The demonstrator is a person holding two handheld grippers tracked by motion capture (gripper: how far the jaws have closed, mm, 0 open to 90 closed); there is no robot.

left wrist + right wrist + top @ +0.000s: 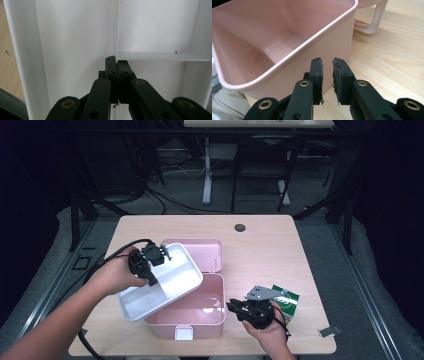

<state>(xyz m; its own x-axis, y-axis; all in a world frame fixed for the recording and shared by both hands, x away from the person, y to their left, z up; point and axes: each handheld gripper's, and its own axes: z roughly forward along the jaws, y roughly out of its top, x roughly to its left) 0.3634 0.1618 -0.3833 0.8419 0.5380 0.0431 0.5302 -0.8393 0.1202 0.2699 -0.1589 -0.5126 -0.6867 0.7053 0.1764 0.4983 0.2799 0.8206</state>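
High view: your left hand (116,275) reaches in from the lower left with the forearm angled up across the table, carrying the left gripper (151,270) tipped onto the white rectangular plastic tray insert (170,280); the tray hangs tilted over the left rim of the open pink plastic storage box (200,317), whose hinged pink lid (207,252) lies back flat on the light wooden table (265,250). Your right hand (270,327) rests low near the front edge, its right gripper (235,307) pointing left at the box's right wall, with a green printed packet (287,301) lying just behind it. Left gripper view: the jaws are pressed together, pinching the thin white divider wall (160,56) of the tray where its partitions meet, with tray walls rising on both sides. Right gripper view: the jaws stand slightly apart with nothing between them, close to the box's outer corner; whether they touch it cannot be told.
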